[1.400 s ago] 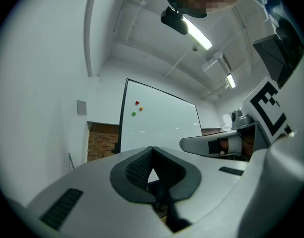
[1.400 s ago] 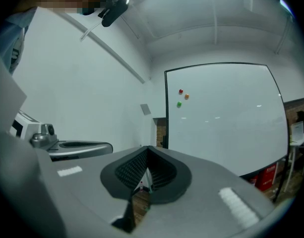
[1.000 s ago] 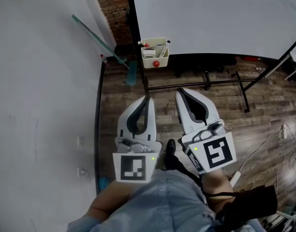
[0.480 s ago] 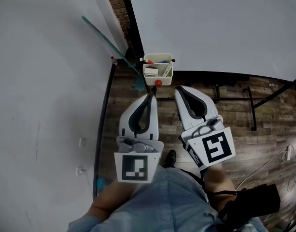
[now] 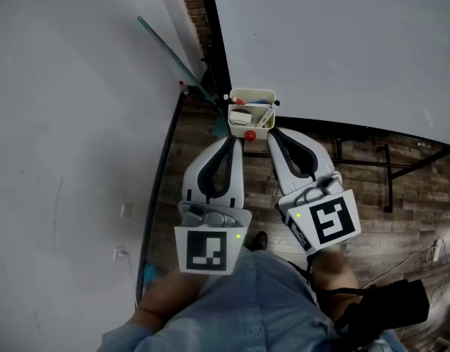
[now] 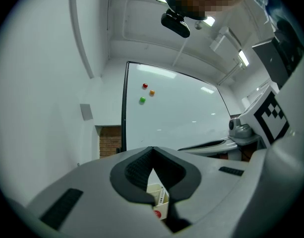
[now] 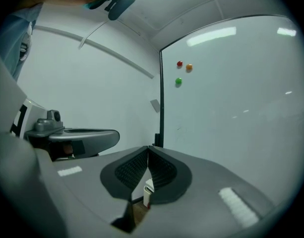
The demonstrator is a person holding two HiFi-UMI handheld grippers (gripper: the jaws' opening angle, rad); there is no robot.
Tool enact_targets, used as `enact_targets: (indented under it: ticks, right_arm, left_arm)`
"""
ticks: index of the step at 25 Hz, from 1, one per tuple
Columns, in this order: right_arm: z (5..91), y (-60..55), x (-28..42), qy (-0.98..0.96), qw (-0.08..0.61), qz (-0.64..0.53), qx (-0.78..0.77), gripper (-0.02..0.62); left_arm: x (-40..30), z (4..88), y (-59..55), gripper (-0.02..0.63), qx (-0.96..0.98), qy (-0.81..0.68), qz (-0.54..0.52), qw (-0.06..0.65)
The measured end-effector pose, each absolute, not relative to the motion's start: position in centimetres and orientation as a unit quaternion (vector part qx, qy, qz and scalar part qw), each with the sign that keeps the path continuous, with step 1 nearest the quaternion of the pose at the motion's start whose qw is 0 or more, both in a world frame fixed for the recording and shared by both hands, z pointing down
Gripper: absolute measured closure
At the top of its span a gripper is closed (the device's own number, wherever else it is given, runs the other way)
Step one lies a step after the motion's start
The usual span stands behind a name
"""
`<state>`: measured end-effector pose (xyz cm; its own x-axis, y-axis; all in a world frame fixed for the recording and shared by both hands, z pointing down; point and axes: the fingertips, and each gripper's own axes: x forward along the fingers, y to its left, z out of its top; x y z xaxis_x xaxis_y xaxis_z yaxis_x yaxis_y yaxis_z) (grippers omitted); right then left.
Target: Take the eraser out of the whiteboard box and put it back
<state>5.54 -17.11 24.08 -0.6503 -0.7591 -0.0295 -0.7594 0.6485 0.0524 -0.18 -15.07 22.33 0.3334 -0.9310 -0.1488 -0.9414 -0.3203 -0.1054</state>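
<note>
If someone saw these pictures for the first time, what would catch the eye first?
The white left gripper and right gripper fill the middle of the head view, both shut and empty, pointing toward a small cream box. The box hangs at the lower left corner of a large whiteboard and holds small items. High on the board, the gripper views show three magnets: red, orange and green.

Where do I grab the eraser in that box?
Probably its top edge, coming from above. The eraser sits down inside the open-topped box beside the markers, so the walls cover its sides.
</note>
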Motion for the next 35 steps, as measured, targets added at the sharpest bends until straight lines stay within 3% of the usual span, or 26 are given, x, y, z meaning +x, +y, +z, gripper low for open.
enact_targets:
  ticks: [12, 19, 26, 35]
  right_arm:
    - [28.0, -21.6, 2.6, 0.916, -0.057, 0.010, -0.398, 0.564]
    - [30.6, -23.3, 1.4, 0.921, -0.097, -0.004, -0.377, 0.471]
    - [33.9, -25.3, -0.1, 0.920, -0.150, -0.014, -0.363, 0.419]
    - [37.4, -27.3, -1.4, 0.906, -0.215, -0.017, -0.365, 0.402]
  left_arm:
    - [-2.7, 24.4, -20.5, 0.601, -0.820, 0.569, 0.032, 0.048]
    - [-3.1, 26.5, -23.0, 0.601, -0.827, 0.561, 0.026, 0.014]
    - [-4.3, 28.0, -25.5, 0.601, -0.828, 0.561, 0.022, -0.007]
    - [-5.6, 29.9, -28.0, 0.601, -0.834, 0.551, 0.016, -0.030]
